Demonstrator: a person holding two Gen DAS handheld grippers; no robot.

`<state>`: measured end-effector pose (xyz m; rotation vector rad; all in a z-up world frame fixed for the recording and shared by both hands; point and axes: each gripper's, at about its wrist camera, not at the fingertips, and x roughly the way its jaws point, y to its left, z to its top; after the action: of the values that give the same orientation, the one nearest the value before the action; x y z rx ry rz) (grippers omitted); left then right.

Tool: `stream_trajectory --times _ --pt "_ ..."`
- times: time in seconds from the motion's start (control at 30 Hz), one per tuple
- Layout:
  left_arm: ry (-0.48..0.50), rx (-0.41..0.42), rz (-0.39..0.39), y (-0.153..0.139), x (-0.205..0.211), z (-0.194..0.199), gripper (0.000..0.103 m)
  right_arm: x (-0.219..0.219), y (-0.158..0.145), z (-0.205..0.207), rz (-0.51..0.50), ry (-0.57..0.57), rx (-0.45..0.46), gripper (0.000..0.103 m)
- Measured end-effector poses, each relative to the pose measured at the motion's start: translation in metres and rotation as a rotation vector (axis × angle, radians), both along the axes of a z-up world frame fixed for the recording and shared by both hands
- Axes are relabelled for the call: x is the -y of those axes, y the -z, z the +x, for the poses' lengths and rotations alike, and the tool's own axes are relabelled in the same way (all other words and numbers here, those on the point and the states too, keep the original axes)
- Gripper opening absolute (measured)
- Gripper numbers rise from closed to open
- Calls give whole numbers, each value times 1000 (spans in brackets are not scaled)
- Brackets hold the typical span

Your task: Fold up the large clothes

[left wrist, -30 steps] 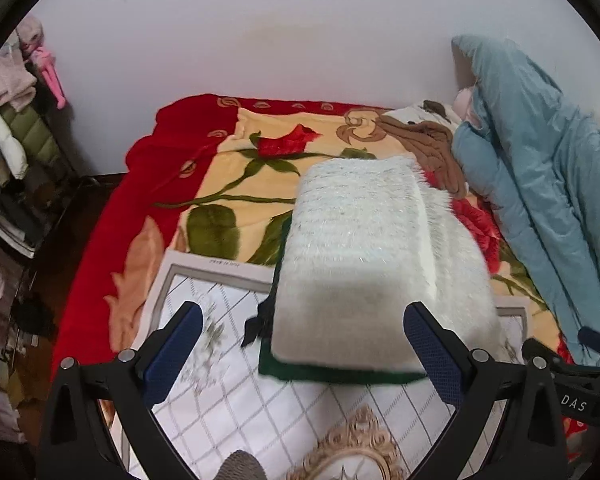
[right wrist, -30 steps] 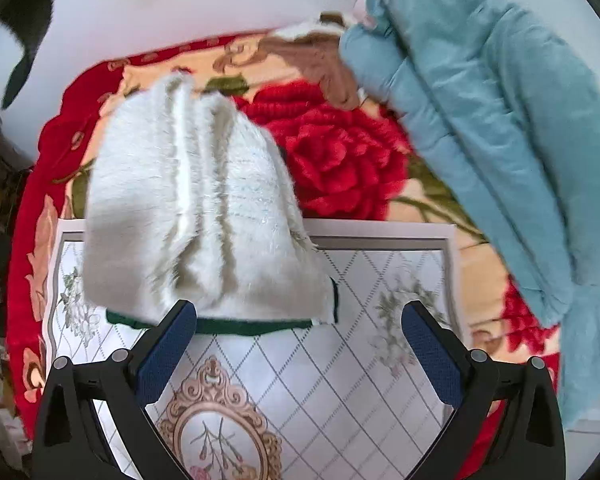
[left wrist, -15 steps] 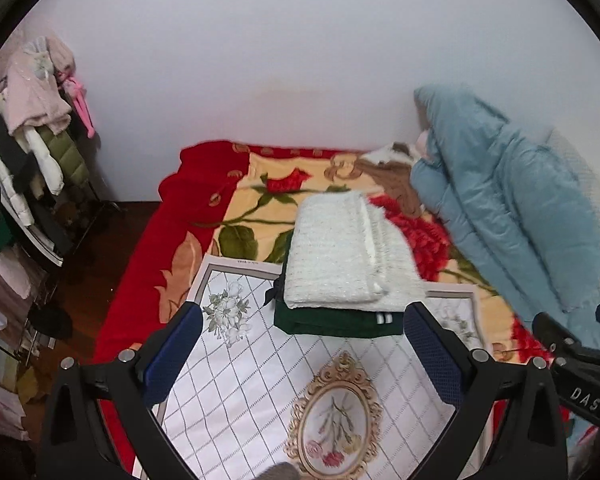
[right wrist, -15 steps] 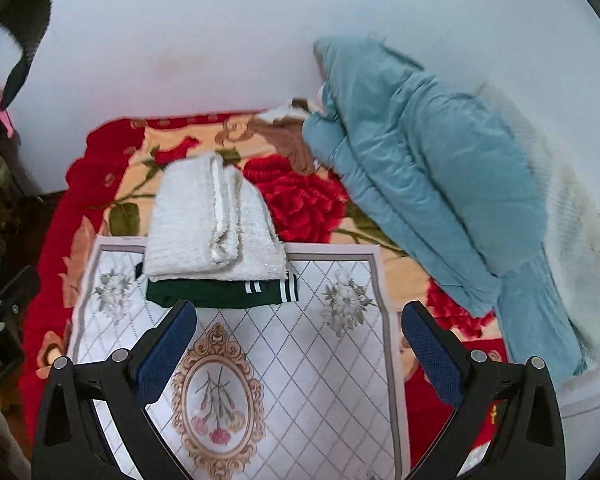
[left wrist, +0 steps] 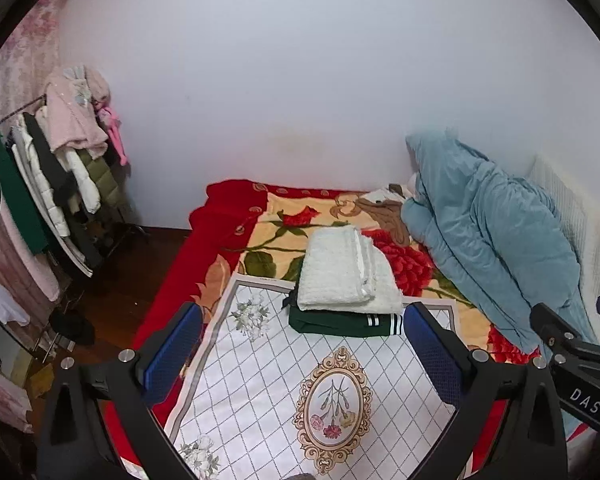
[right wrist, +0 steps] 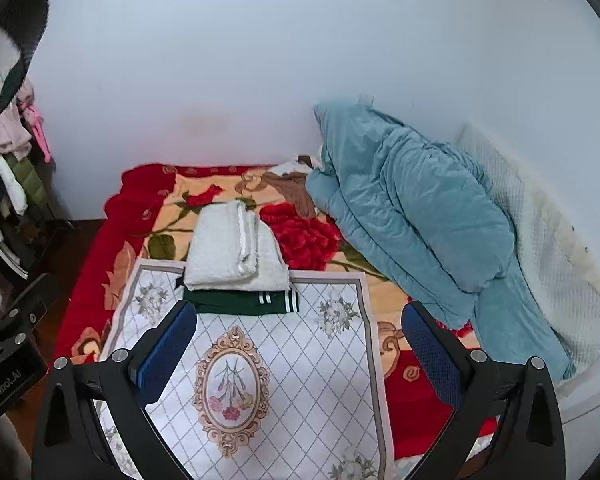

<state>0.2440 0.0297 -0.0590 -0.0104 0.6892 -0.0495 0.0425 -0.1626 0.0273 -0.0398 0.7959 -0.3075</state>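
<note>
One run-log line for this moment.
left gripper: open, empty | right gripper: open, empty | folded white fluffy garment: stacked on folded dark green garment

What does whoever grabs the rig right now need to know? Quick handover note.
Left gripper: open, empty, held above the mat.
Right gripper: open, empty, also clear of the clothes.
White garment: folded, stacked on the folded green garment at the mat's far edge.
Done: both look folded and stacked.
Left: nothing unfolded on the mat; the blue quilt lies bunched beside it.
</note>
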Motion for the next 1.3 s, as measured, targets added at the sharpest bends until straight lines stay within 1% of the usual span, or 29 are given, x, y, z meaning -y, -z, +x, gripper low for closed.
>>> stream_trajectory --times 0.2,0.47,0.57,0.73,1.3 --pt "-4 26 3 -8 0 -21 102 -2 -24 -31 -6 -19 36 103" --pt "-4 38 -5 -14 -1 -39 102 -2 -34 -47 -3 -29 54 103" --pt "-8 40 -2 -15 -2 -41 102 -2 -36 -48 -7 -37 57 103" --pt "-21 38 -16 -17 -5 -41 102 1 -33 -43 17 -57 44 103" --pt "-42 56 -11 -24 -9 -44 102 -3 -38 -40 7 -82 62 103"
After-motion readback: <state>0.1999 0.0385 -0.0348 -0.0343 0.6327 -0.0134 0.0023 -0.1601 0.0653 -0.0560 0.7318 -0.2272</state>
